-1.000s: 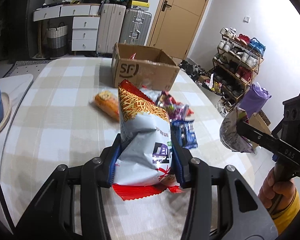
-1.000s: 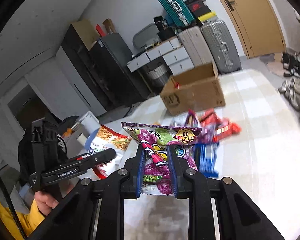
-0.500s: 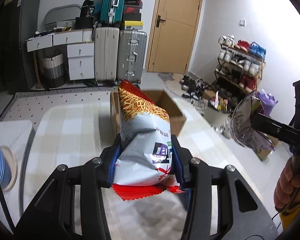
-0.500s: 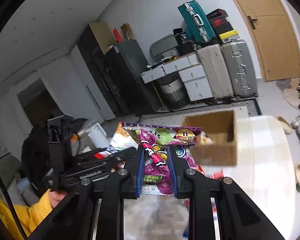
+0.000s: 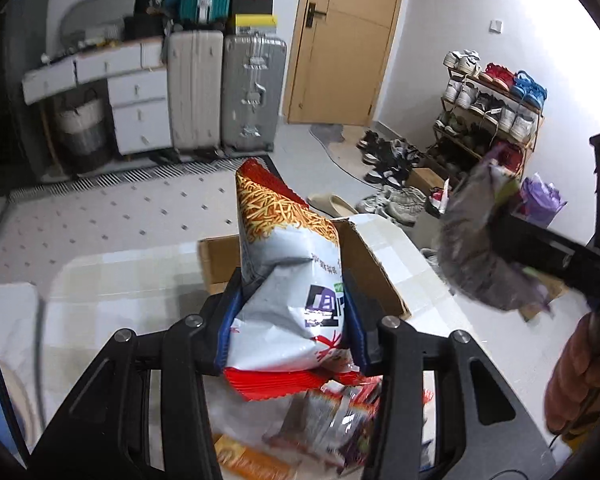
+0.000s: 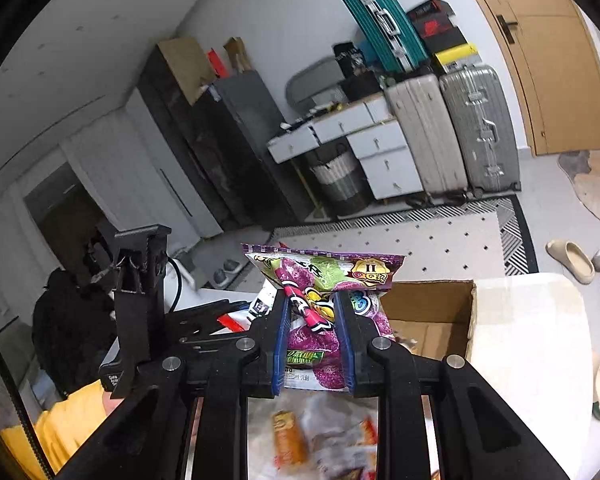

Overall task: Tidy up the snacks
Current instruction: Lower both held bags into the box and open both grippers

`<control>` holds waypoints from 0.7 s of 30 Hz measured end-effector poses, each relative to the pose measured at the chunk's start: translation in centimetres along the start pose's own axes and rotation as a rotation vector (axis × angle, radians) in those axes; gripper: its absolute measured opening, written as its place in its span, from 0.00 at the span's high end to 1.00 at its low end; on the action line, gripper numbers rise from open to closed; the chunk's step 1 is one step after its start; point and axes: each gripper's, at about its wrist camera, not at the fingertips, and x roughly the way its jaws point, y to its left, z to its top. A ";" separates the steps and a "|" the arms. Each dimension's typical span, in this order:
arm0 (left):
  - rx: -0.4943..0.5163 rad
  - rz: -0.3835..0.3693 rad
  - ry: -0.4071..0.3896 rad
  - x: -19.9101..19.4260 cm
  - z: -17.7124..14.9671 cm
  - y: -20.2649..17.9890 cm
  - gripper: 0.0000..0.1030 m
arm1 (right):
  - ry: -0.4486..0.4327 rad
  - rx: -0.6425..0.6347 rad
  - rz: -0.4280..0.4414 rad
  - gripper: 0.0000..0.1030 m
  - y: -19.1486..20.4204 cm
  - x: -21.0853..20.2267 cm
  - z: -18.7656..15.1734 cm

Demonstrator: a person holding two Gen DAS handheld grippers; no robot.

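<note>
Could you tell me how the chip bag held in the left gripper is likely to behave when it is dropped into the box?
The chip bag looks puffy and creased where the left gripper pinches it, so probably light and soft. It may flop sideways in the cardboard box. Its glossy film could slip.

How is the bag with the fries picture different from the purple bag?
The fries bag is white and red with golden sticks printed on top; the purple candy bag is purple and green. The fries bag looks bigger and sits in the left gripper; the purple one sits in the right gripper. Both are pinched, lifted near the cardboard box.
</note>
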 end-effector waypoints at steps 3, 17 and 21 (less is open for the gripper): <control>0.014 0.020 0.045 4.3 1.1 0.6 0.60 | 0.029 0.019 -0.024 0.79 -1.9 2.7 0.8; 0.041 0.038 0.134 15.7 1.0 2.5 0.60 | 0.103 0.059 -0.073 0.79 -6.8 8.4 0.4; 0.048 0.037 0.163 17.1 0.7 2.6 0.60 | 0.113 0.071 -0.077 0.79 -7.3 8.8 -0.2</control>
